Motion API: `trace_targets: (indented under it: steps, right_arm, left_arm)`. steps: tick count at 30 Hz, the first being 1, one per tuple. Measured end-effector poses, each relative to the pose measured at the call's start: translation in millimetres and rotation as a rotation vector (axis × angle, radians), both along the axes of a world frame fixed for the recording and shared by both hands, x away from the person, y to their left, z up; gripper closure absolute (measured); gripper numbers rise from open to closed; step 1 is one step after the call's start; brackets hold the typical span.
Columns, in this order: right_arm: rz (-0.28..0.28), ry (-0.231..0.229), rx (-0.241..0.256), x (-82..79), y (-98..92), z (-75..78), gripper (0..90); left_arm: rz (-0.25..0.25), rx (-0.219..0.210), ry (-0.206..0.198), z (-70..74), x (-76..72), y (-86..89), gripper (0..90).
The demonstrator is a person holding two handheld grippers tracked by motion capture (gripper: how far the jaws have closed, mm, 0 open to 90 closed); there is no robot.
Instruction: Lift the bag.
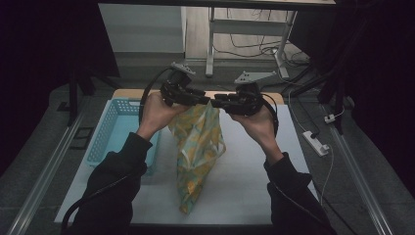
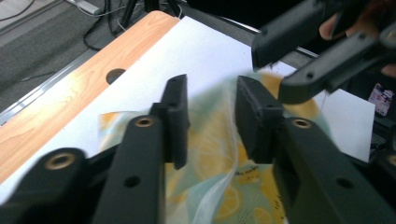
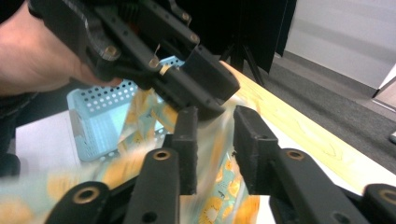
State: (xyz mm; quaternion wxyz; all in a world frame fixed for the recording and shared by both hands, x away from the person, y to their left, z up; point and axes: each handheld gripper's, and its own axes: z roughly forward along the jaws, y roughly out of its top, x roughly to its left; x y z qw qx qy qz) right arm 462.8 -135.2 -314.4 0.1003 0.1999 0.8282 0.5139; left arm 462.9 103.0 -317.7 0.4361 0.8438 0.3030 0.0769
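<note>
Left gripper [image 1: 204, 99]: its fingers [image 2: 175, 119] stand apart in the left gripper view, with the bag's [image 1: 198, 147] thin plastic running up through the gap. No pad looks pressed on it. Whether anything is pinched at the very tips, cannot tell.

Right gripper [image 1: 218, 99]: fingers [image 3: 187, 140] also apart in the right gripper view, bag film blurred between them. In the high view both sets of tips meet at the bag's top edge, nose to nose, and the bag hangs from that point. Which gripper actually carries it, cannot tell.

Bag: translucent plastic, yellow lemon-slice print on pale blue-green. Top is up at the grippers, body drapes down, lower end lies on the white sheet [image 1: 235, 186] covering the bench [image 1: 128, 93].

Left hand [image 1: 159, 110] and right hand [image 1: 257, 122] are raised above the bench, dark sleeves below them.

Light blue perforated basket [image 1: 110, 127] sits on the bench just beside the bag, on the left-gripper side. Contents not visible.

Beyond the bag, a bare wooden strip of bench with a round hole [image 2: 115, 75] in it. Past that, the floor with cables and a white power strip [image 1: 316, 143] on the right-gripper side of the bag.
</note>
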Motion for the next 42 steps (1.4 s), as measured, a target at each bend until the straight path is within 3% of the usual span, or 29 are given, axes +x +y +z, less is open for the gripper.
trace_targets:
  steps: [4,11,16,26,34,38,42]
  right_arm:
    - [-0.002,0.006,0.006,-2.0,-3.6,0.0,61.3]
    - [-0.008,0.006,0.008,-6.6,-8.8,-1.7,54.6]
    - [-0.012,0.006,-0.005,-8.3,-10.8,-4.6,51.1]
    - [-0.014,0.008,-0.012,-16.1,-17.2,-10.0,43.2]
    - [-0.021,0.017,-0.049,-22.1,-22.3,-24.8,32.7]
    - [-0.018,0.038,-0.073,-24.7,-22.5,-35.6,26.1]
    - [-0.022,0.041,-0.072,-28.4,-22.2,-44.2,18.6]
  left_arm:
    - [-0.005,-0.022,-0.002,-3.5,-4.2,4.6,48.2]
    - [0.004,-0.005,-0.021,-8.6,-14.9,8.8,32.8]
    - [-0.004,0.02,-0.016,-12.7,-21.9,9.2,25.7]
    - [-0.002,-0.013,-0.002,-19.7,-38.0,14.7,15.5]
    - [0.004,-0.009,0.023,-41.2,-51.4,20.9,6.1]
    - [0.005,-0.045,0.041,-54.3,-57.4,25.3,0.4]
    - [0.012,-0.049,0.041,-66.1,-63.8,28.3,0.0]
